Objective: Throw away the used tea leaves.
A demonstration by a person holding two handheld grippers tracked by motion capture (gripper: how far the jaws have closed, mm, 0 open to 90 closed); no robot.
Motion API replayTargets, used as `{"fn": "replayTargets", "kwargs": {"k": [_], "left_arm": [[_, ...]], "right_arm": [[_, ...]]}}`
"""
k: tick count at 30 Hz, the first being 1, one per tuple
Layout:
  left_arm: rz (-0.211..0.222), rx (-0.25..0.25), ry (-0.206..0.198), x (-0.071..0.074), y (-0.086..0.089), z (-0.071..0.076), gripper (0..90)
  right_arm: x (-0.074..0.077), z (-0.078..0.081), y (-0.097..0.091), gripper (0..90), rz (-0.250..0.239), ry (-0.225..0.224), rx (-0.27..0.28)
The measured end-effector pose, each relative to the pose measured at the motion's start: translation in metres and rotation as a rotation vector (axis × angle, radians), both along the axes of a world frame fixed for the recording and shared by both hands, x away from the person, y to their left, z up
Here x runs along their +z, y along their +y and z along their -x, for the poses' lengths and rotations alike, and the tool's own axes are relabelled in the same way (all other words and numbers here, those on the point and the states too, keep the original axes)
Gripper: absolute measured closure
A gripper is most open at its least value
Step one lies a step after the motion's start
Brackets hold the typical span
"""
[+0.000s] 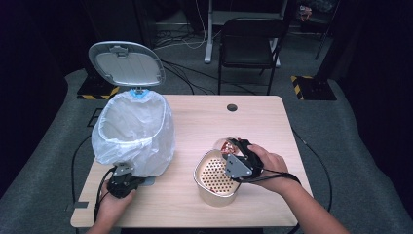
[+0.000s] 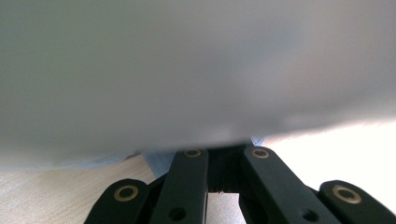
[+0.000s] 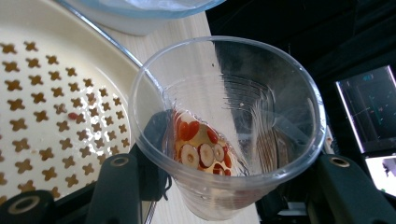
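Right gripper view: the right gripper [image 3: 219, 196] clasps a clear plastic cup [image 3: 226, 126] around its wall, tilted beside the perforated strainer basin [image 1: 215, 178]. Thin, light and easily crushed, the cup needs gentle pressure at mid-wall. Red and pale fruit pieces [image 3: 201, 147] sit inside. The left gripper [image 1: 122, 181], jaws closed, pins the bag-lined bin [image 1: 132, 134] at its base.

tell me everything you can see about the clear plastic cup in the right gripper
The clear plastic cup is thin, see-through and ribbed inside, with a rolled rim. It is tilted over, its mouth toward the camera in the right gripper view. Red and pale round bits sit in yellowish liquid at its bottom. The right gripper clamps it between its black fingers, beside the rim of the perforated cream strainer pot.
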State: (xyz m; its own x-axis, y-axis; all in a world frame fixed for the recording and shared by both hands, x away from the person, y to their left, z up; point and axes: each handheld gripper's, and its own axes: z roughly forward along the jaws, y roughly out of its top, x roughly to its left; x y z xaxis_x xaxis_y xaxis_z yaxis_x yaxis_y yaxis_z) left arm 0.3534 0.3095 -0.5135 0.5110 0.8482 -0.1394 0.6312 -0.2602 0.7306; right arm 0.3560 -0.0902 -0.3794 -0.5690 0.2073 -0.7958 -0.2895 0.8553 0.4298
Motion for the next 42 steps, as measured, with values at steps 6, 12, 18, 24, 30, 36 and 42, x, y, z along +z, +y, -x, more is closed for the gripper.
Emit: {"fn": "replayTargets", "kwargs": {"k": [6,12,18,24,30,36,42], "left_arm": [[0.0,0.0,0.0,0.0,0.0,0.0,90.0],[-0.001,0.0,0.0,0.0,0.0,0.0,90.0],[0.0,0.0,0.0,0.0,0.0,0.0,90.0],[0.001,0.0,-0.001,0.0,0.0,0.0,90.0],[0.0,-0.001,-0.001,0.0,0.0,0.0,90.0],[0.0,-0.001,-0.001,0.0,0.0,0.0,90.0],[0.001,0.0,-0.001,0.0,0.0,0.0,90.0]], "right_arm": [[-0.002,0.005,0.004,47.7,0.069,-0.036,0.02],[0.0,0.008,0.005,48.1,0.098,-0.056,0.029],[-0.001,0.011,0.005,48.4,0.124,-0.091,0.035],[-0.004,0.014,0.007,48.6,0.18,-0.143,0.049],[-0.009,0.017,0.011,48.8,0.268,-0.207,0.061],[-0.015,0.02,0.015,49.4,0.347,-0.258,0.076],[-0.02,0.021,0.016,50.2,0.419,-0.326,0.082]]}}
